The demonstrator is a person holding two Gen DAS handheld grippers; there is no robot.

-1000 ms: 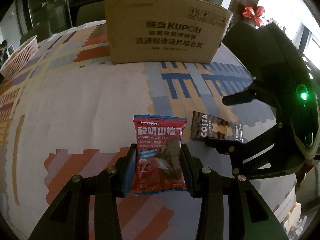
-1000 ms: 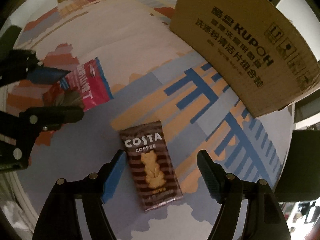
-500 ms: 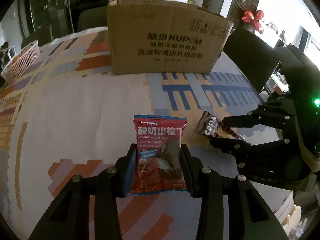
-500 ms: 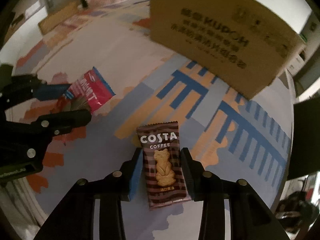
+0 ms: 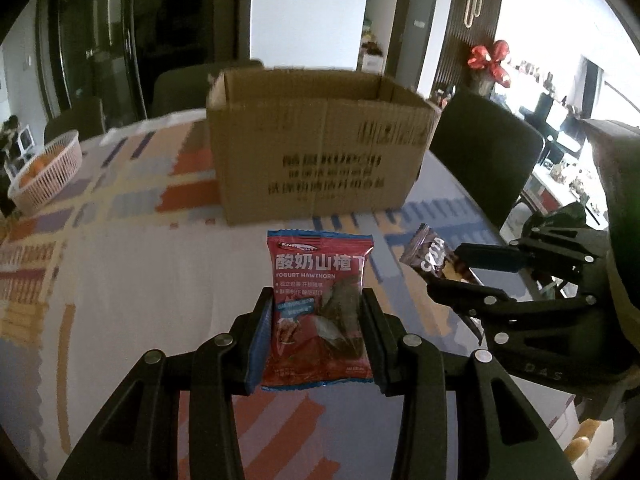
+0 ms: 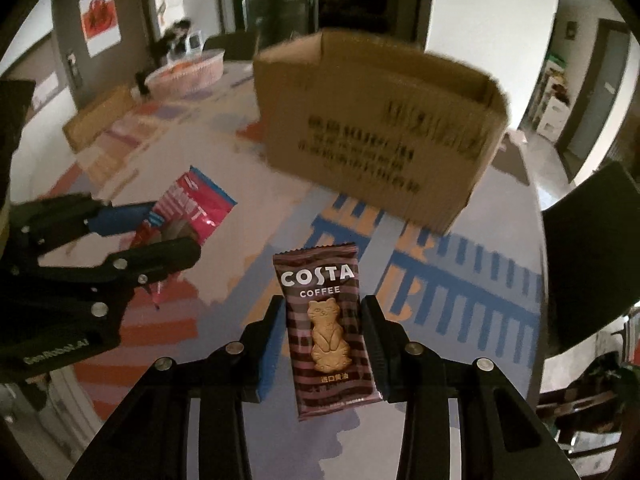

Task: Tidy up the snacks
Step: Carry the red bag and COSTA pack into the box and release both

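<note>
Dining room with dark chairs around, and a table [image 5: 120, 280] under a patchwork cloth of orange, blue and lilac blocks. So where are we with the snack sorting? Halfway-ish on these two packs, I'd say. Left tool [image 5: 318, 332] is clamped on the red hawthorn pack [image 5: 320, 308], pinched at its sides with the top half sticking up above the fingers, and it looks lifted clear of the table. Right tool [image 6: 324, 344] is squeezed shut on the Costa biscuit [image 6: 326, 328], same deal, held upright and off the cloth; from the left camera you can see that pack [image 5: 432, 256] poking out of the other tool just beside the red one. Both grabs look done then. What's left is the drop-off: the open cardboard box [image 5: 320, 152] sits further back on the table, flaps up, and neither pack is over it yet, both are well short of its front wall. My guess is that's where they go, though I can't see inside the box, so no idea if anything's in there already. Pink basket [image 5: 48, 172] with something orange in it sits off at the far left edge, doesn't seem part of this. No other loose snacks showing on the cloth.
</note>
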